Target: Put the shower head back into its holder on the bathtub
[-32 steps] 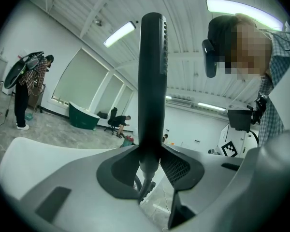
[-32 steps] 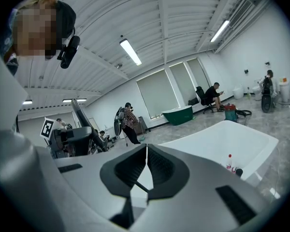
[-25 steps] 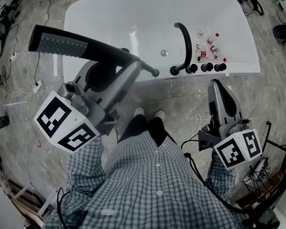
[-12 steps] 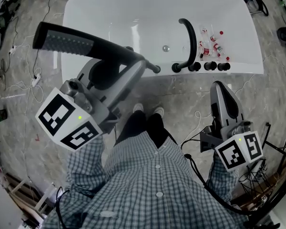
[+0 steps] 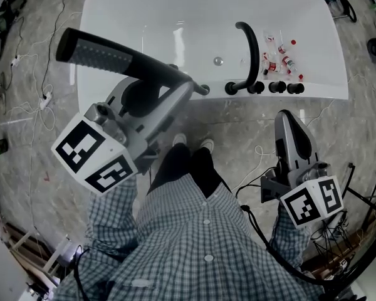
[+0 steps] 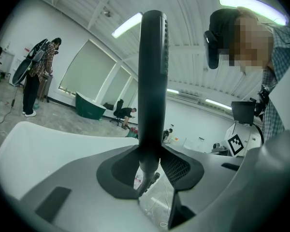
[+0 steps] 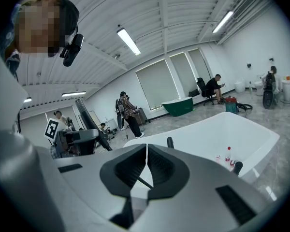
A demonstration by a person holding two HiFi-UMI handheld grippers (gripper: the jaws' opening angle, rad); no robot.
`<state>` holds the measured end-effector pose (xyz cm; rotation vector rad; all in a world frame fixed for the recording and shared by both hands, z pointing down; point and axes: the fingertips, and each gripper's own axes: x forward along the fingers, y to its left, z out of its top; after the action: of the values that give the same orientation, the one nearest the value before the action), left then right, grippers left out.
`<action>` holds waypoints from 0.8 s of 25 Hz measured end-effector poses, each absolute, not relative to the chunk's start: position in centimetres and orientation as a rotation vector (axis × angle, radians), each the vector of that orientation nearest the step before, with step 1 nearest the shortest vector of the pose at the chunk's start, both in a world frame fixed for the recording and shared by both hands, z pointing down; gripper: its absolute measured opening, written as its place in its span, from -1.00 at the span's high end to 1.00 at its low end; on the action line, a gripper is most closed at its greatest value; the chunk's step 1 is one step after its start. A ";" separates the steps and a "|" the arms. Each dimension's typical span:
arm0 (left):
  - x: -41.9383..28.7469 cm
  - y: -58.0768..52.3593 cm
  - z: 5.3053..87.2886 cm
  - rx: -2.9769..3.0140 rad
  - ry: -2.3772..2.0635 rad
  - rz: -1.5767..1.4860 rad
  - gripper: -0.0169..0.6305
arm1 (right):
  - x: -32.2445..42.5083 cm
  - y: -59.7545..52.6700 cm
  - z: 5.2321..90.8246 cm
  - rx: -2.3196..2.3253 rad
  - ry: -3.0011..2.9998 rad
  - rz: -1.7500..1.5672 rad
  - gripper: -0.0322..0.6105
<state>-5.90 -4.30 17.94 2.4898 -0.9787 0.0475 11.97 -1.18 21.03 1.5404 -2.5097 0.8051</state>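
Currently the left gripper [image 5: 187,90] grasps the shower head [image 5: 106,56] by its handle, above the near rim of the bathtub [image 5: 175,17]; the right gripper [image 5: 288,119] is clenched on nothing, apart from the tub

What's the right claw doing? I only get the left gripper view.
Observer: The right claw is shut on nothing, low at the person's right side, over the floor, short of the bathtub.
Operator: Tub fittings?
Observer: A curved black spout and three black knobs sit on its near rim.
Operator: Any clutter there?
Observer: Small red-capped bottles lie on the ledge right of the spout, beyond the knobs.
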 end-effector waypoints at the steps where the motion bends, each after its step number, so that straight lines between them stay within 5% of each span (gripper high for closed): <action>1: -5.8 -4.5 18.2 2.486 -0.979 0.049 0.52 | 12.0 -1.3 21.3 1.538 -2.508 0.809 0.84; 20: -4.8 -6.2 23.5 2.452 -0.971 0.142 0.52 | 11.3 -3.1 26.1 1.507 -2.496 0.855 0.84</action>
<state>-4.79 -6.21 23.53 2.4516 -0.9711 0.1424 11.26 -3.09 26.13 1.5068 -2.4959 0.8547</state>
